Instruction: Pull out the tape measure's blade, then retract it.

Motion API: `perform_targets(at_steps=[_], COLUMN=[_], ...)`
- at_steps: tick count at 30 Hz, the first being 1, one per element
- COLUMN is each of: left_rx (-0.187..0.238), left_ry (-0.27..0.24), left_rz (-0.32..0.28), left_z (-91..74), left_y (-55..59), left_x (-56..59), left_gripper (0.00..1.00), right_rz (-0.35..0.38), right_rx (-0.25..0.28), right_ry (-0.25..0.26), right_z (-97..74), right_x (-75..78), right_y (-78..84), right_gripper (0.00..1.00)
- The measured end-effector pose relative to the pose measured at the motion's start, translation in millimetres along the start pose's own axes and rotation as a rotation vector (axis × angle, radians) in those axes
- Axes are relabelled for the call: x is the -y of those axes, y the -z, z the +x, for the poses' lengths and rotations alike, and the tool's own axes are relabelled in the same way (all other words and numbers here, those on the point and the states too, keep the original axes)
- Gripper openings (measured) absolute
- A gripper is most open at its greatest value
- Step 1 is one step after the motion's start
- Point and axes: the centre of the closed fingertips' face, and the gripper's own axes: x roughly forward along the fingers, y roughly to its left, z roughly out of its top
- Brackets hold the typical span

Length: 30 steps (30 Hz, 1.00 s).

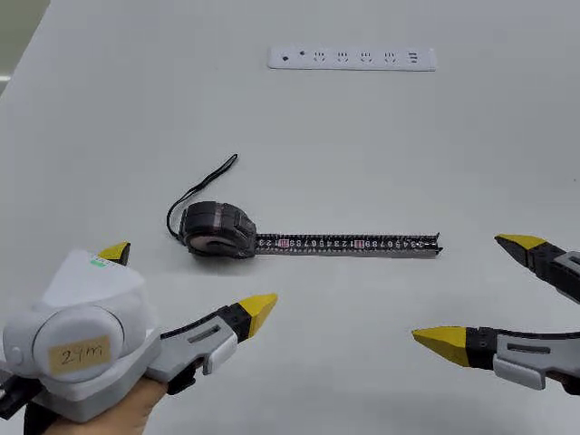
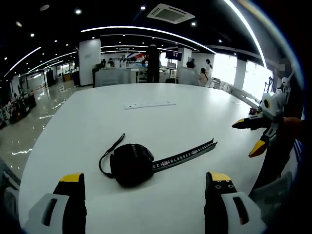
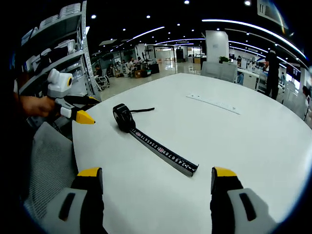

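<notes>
Now, the tape measure's case (image 1: 217,230) lies at the middle of the white table (image 1: 408,145), and its blade (image 1: 349,244) runs out to the right. The left gripper (image 1: 187,279), jaws spread and empty, is nearer the case; the right gripper (image 1: 478,290), also spread, is nearer the blade tip (image 1: 436,243).

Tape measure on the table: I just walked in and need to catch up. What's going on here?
A person holds a two-jaw gripper in each hand over a white table. The tape measure lies on it with its blade already pulled out flat, not yet retracted. The left gripper and the right gripper are both open, apart from the tape measure and holding nothing. A power strip lies farther back.
</notes>
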Motion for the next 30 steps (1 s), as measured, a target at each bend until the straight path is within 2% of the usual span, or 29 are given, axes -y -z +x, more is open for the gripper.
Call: perform_targets(at_steps=[2,7,15,19,22,30], left_rx=[-0.003,0.003,-0.002,-0.001,0.0,-0.003], left_ry=[-0.006,-0.021,-0.018,-0.015,-0.015,-0.021], left_rz=[-0.001,-0.005,-0.008,-0.004,-0.007,-0.027], left_z=[0.6,2.1,7.1,11.2,14.5,25.5], left_y=[0.7,-0.1,1.4,2.3,3.7,8.6], left_x=[-1.3,-4.0,-2.3,-1.1,-1.5,-2.3], left_gripper=[1.0,1.0,0.99,0.98,0.97,0.93], right_rz=[-0.032,-0.071,-0.144,-0.206,-0.243,-0.308], right_rx=[-0.002,-0.02,-0.027,-0.038,-0.059,-0.065], right_ry=[-0.031,-0.069,-0.129,-0.173,-0.184,-0.222], right_z=[1.1,4.8,12.7,17.1,20.9,30.7], right_x=[-0.7,4.4,11.8,14.7,19.0,29.8], right_y=[0.7,4.4,6.0,8.1,12.3,13.1], right_gripper=[0.92,0.89,0.85,0.82,0.78,0.7])
